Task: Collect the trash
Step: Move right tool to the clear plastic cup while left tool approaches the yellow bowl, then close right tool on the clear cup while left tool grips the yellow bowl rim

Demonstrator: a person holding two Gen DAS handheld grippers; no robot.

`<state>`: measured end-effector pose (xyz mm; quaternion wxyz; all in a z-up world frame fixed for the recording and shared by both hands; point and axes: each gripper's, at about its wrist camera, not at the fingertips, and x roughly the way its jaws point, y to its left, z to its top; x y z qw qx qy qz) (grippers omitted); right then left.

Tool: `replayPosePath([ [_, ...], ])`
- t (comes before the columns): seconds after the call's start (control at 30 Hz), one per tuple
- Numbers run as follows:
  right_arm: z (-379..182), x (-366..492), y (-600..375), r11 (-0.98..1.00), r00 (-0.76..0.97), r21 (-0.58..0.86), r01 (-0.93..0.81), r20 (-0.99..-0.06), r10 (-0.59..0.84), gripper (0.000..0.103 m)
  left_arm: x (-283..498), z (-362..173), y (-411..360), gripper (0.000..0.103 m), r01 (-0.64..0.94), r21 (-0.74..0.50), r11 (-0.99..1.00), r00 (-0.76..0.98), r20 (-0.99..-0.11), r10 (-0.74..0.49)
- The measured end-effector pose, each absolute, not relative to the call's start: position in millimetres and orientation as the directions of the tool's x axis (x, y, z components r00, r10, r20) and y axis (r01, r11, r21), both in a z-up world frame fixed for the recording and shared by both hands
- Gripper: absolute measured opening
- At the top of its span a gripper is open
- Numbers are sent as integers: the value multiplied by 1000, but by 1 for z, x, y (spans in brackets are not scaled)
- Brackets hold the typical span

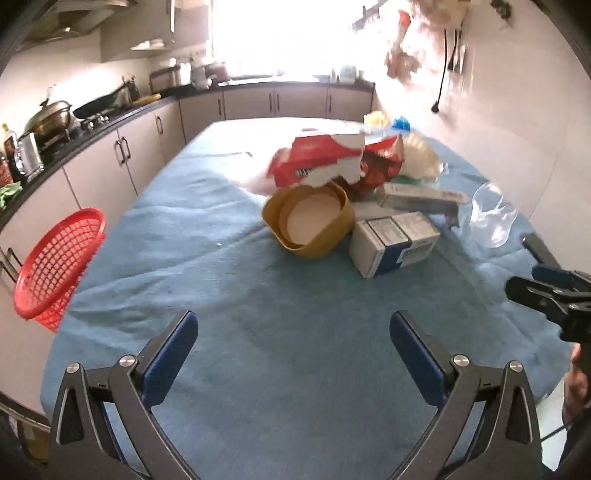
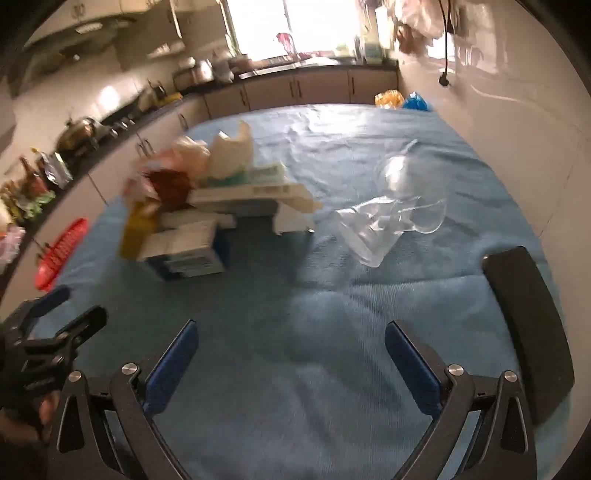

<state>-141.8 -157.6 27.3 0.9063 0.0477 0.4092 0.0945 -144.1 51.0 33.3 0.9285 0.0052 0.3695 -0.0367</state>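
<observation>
Both grippers, left gripper and right gripper: jaws wide (nothing held).

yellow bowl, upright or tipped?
Tipped. The bowl lies on its side on the blue cloth, its opening facing the left wrist camera, beside the box.

Location: domestic kitchen. Indicators: cabinet run under a dark countertop along two walls; wok and frying pan on a gas hob; bright window above the far counter.
</observation>
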Motion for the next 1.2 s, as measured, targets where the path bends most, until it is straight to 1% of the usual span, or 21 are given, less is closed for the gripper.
replayPosePath([
  [0.07, 36, -152, -160, 975, 666, 171, -141, -712, 222, 101, -152, 36, 54, 102, 76, -10, 997, 738, -672, -63],
  [0.17, 45, -157, -165, 974, 684, 171, -148, -694, 226, 100, -154, 39, 54, 95, 77, -11, 997, 744, -665, -65],
  [0.27, 52, -156, -175, 975, 701, 183, -129, -678, 220, 100, -150, 40, 57, 92, 79, -21, 997, 742, -666, -73],
  [0.33, 51, -151, -180, 974, 702, 195, -118, -677, 220, 100, -146, 40, 59, 84, 79, -31, 996, 740, -668, -79],
  [0.4, 51, -150, -183, 971, 710, 203, -124, -666, 230, 100, -138, 40, 64, 71, 82, -50, 995, 721, -687, -94],
  [0.43, 51, -149, -185, 970, 716, 211, -120, -659, 232, 100, -134, 39, 66, 68, 83, -65, 994, 710, -696, -104],
  [0.53, 48, -143, -193, 960, 713, 255, -119, -650, 261, 100, -119, 36, 75, 59, 79, -131, 988, 680, -718, -150],
  [0.6, 46, -138, -198, 953, 703, 279, -116, -655, 277, 99, -106, 35, 83, 48, 73, -193, 978, 649, -736, -193],
  [0.67, 46, -134, -205, 946, 696, 304, -113, -655, 294, 97, -94, 35, 91, 42, 63, -256, 965, 625, -743, -238],
  [0.73, 48, -130, -212, 940, 697, 324, -107, -650, 303, 92, -81, 35, 97, 42, 50, -293, 955, 604, -752, -263],
  [0.8, 52, -125, -218, 938, 698, 331, -103, -648, 306, 90, -68, 34, 100, 42, 42, -324, 945, 585, -759, -286],
  [0.83, 54, -122, -221, 936, 698, 338, -103, -645, 310, 89, -60, 33, 101, 40, 31, -335, 942, 578, -762, -291],
  [0.9, 57, -117, -226, 929, 697, 356, -104, -639, 324, 84, -46, 30, 102, 33, 18, -348, 937, 563, -771, -297],
  [0.93, 59, -113, -229, 924, 692, 367, -108, -639, 335, 82, -41, 29, 102, 31, 13, -349, 937, 558, -775, -296],
  [1.0, 63, -106, -235, 917, 694, 385, -106, -631, 345, 73, -29, 25, 99, 26, 0, -344, 939, 543, -788, -289],
  [1.03, 65, -104, -237, 915, 694, 392, -101, -631, 346, 68, -23, 23, 96, 26, 6, -340, 940, 530, -797, -291],
  [1.13, 70, -89, -253, 892, 688, 445, -72, -626, 368, 67, -12, 19, 89, 26, 16, -322, 947, 509, -812, -285],
  [1.2, 72, -80, -262, 890, 686, 455, -38, -635, 354, 67, -6, 18, 78, 25, 36, -279, 960, 503, -825, -259],
])
